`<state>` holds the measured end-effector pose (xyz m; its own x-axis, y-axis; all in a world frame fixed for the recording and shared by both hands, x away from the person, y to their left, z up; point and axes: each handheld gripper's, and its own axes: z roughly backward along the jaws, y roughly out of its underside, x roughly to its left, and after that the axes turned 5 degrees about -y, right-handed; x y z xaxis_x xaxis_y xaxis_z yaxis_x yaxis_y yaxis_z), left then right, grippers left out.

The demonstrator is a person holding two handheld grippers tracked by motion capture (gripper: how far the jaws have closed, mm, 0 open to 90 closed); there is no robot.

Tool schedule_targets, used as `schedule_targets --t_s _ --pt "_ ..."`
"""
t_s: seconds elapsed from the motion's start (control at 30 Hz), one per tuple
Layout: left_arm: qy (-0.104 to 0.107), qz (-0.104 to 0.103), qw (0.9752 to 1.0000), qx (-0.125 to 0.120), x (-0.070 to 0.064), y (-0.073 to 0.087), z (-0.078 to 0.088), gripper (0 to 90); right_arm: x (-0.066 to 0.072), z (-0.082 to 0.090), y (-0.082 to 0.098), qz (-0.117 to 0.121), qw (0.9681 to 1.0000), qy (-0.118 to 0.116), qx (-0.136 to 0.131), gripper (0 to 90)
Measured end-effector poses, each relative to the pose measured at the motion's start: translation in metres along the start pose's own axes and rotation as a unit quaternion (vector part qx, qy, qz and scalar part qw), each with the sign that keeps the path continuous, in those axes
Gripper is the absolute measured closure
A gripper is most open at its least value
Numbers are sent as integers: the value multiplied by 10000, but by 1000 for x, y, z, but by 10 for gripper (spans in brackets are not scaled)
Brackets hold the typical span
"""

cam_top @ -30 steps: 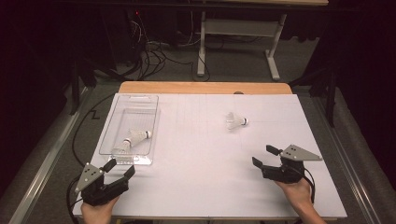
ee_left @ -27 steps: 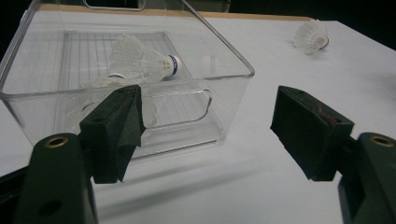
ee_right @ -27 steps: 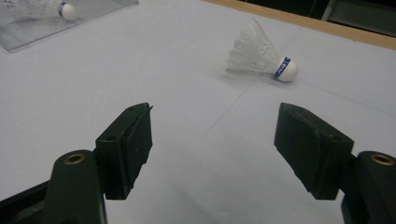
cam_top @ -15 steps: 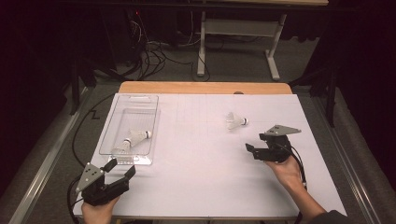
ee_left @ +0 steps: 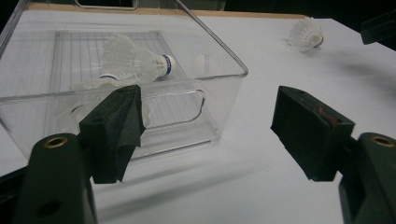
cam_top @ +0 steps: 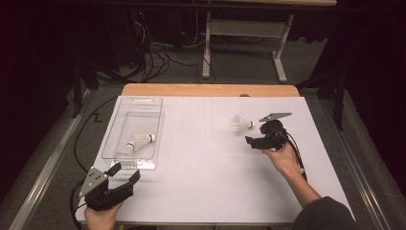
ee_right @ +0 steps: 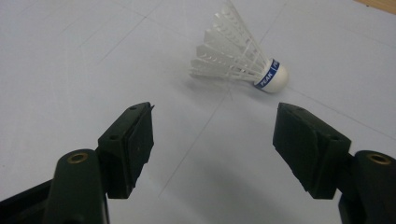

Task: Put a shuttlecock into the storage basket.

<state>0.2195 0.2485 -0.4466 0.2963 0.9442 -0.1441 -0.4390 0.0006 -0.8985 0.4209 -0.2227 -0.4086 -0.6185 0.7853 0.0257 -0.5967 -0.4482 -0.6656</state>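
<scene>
Resting at the counter's [cam_top: 201, 191] near-left corner, the left gripper [cam_top: 125, 174] is holding its fingers wide and empty before the clear bin [cam_top: 155, 125] containing two shuttlecocks, while the right gripper [cam_top: 250, 139] is hovering with fingers spread and empty beside the loose shuttlecock [cam_top: 242, 123].

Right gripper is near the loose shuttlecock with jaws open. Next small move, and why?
Probably ease the right gripper forward until the shuttlecock sits between its jaws, then close. The jaws stand open and empty, and the shuttlecock lies on its side on the table just beyond them, untouched. The clear bin already holding shuttlecocks looks like the likely destination.
</scene>
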Motion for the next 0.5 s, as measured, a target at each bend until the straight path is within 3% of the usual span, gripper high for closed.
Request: schedule_targets --t_s 0.3,0.5 --pt "-2 -19 10000 15 0 0 0 256 1 -11 -29 -177 9995 42 261 299" --pt "14 -13 10000 5 0 0 0 256 8 -23 -52 -202 9978 156 611 317"
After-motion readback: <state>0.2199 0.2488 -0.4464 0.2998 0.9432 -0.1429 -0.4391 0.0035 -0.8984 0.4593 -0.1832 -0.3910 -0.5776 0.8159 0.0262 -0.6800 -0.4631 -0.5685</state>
